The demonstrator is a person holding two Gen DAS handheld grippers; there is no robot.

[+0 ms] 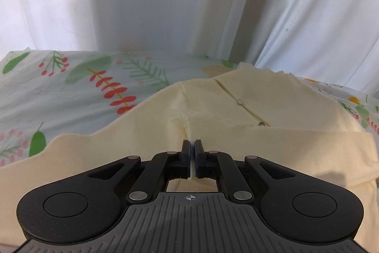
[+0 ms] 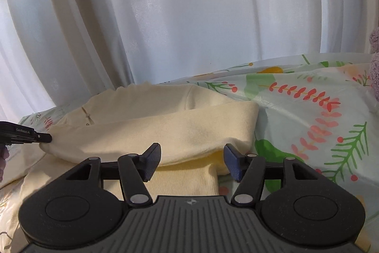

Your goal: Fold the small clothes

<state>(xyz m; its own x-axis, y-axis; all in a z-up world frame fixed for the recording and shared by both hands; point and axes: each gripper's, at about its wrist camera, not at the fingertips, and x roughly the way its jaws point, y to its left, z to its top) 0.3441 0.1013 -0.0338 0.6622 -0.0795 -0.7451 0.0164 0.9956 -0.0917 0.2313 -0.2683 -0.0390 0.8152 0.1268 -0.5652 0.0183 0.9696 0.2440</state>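
The cream top (image 1: 272,110) is laid on the leafy sheet (image 1: 71,96), a fold of it is pinched in the closed left tongs (image 1: 191,146) to hold it in place, while the right tongs (image 2: 192,159) are kept open above it, holding nothing.

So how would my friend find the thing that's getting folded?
Look at the bed with the leafy sheet, in front of the white curtain. On the sheet lies a cream cardigan, partly folded over itself. It is plain and pale yellow with little buttons, unlike the sheet's red and green print.
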